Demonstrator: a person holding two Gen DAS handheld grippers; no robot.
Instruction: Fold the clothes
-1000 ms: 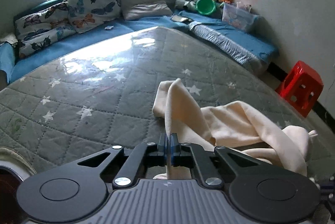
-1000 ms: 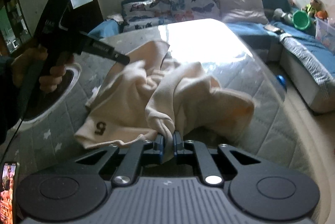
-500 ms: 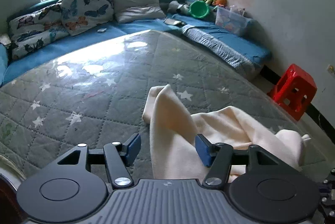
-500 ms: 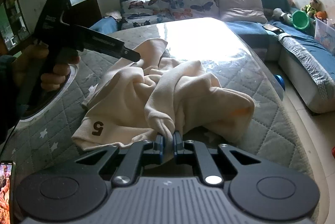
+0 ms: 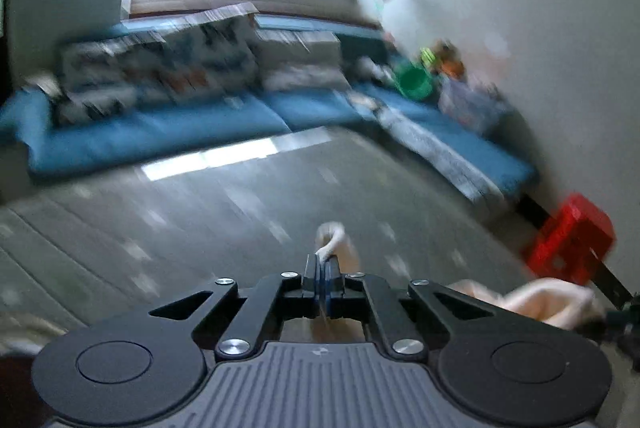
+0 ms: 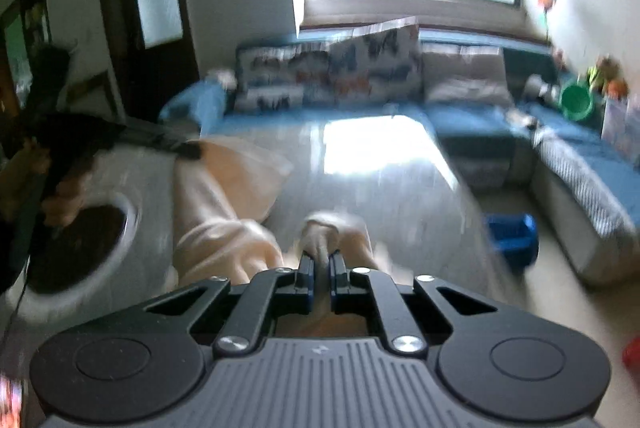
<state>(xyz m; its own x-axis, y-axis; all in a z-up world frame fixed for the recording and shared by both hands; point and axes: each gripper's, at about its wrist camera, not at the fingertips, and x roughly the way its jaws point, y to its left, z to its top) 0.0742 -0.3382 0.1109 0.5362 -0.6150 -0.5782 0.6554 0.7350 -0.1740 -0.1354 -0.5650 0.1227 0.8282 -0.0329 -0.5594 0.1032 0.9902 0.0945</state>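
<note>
1. My left gripper (image 5: 322, 266) has its jaws pressed together on a thin edge of the cream garment (image 5: 334, 246), a small curl of cloth poking out just past the tips.
2. My right gripper (image 6: 319, 268) is pinching a thicker bunch of the same cloth (image 6: 320, 232) between nearly closed jaws.
3. The rest of the garment hangs and drapes between the two grips. In the right view it runs up to the left gripper's tip (image 6: 192, 149); in the left view a loose mass trails at lower right (image 5: 532, 296).
4. Beneath is the grey quilted mat (image 5: 200, 211), with the blue sofa (image 5: 168, 131) and a red stool (image 5: 572, 244) beyond.
5. Both views are smeared, so I judge the step to be lifting and spreading the garment — not a fold yet.
6. Next I need to draw the two grips apart until the cloth is taut, then lay it flat on the mat. The risk is the left's thin pinch slipping free.
</note>
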